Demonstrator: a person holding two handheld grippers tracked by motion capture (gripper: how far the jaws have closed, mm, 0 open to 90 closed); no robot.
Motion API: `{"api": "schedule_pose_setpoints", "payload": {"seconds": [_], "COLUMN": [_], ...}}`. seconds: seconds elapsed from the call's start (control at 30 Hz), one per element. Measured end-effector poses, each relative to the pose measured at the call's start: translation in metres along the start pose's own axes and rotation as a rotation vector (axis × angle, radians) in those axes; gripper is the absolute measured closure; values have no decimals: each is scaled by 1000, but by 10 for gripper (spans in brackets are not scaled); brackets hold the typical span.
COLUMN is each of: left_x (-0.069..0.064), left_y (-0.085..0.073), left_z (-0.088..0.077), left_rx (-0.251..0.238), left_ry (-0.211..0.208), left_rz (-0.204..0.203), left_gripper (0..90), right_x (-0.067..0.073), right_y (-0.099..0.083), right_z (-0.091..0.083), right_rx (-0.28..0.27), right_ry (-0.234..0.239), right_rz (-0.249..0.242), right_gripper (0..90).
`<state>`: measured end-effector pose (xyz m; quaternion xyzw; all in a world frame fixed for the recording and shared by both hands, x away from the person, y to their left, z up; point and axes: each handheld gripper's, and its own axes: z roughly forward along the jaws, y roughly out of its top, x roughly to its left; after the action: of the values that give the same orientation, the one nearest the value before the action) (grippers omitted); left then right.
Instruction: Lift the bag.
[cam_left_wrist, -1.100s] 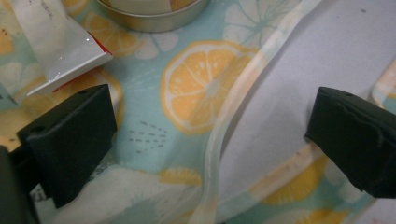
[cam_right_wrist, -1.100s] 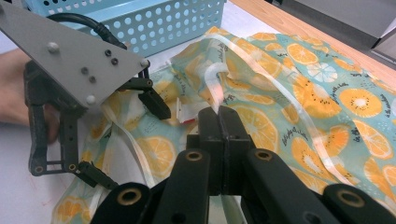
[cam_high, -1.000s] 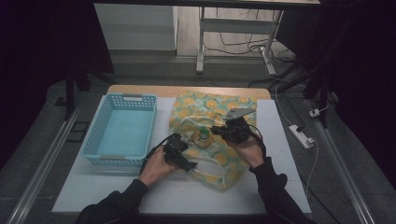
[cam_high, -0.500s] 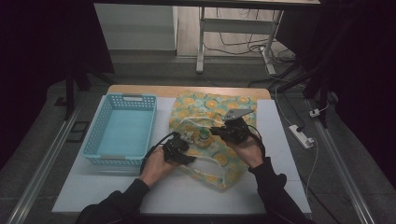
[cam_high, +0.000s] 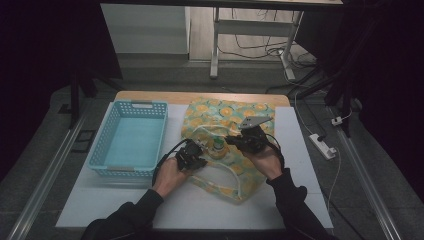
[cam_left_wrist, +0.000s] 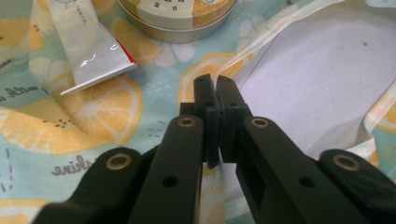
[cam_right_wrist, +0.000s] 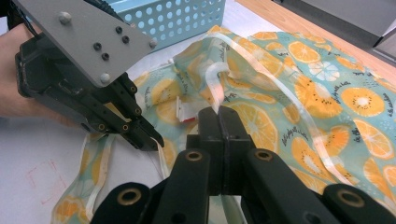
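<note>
A cloth bag (cam_high: 227, 112) printed with orange slices lies flat on the white table (cam_high: 125, 200). On it stand a round tin (cam_high: 218, 148) and a white-and-red sachet (cam_left_wrist: 88, 51). My left gripper (cam_left_wrist: 215, 88) has just been closing and now pinches the bag's hemmed edge beside the tin, with cloth between its pads. In the right gripper view the left gripper (cam_right_wrist: 152, 140) sits at the bag's near edge. My right gripper (cam_right_wrist: 219, 116) is shut on the bag's pale strap (cam_right_wrist: 261, 79), to the right of the tin in the high view.
A light blue perforated basket (cam_high: 131, 142) stands empty at the table's left. A wooden strip (cam_high: 200, 96) runs along the far edge. A power strip (cam_high: 322, 146) and cables lie on the floor at the right. Bare table shows inside the bag's opening (cam_left_wrist: 317, 84).
The left gripper's jaws have come together on the bag's edge and the hand shifted slightly toward the tin. The right gripper stayed where it was, still shut.
</note>
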<state>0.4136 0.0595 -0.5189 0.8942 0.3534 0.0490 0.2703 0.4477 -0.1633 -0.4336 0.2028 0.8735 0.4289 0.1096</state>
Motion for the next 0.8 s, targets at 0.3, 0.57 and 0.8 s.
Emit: {"api": "schedule_pose_setpoints", "payload": {"seconds": [0.3, 0.57, 0.8], "left_x": [-11, -12, -9], "left_y": [7, 12, 15], "left_z": [-15, -27, -41], "left_rx": [-11, -53, -113], "left_ry": [56, 5, -64], "left_rz": [51, 18, -11], "left_gripper": [888, 889, 889], "right_x": [-1, 5, 8], "right_y": [2, 7, 9], "right_z": [-4, -7, -8], "right_rx": [-11, -16, -18], "right_ry": [-2, 10, 17], "right_rz": [3, -12, -20], "right_gripper": [900, 900, 900]}}
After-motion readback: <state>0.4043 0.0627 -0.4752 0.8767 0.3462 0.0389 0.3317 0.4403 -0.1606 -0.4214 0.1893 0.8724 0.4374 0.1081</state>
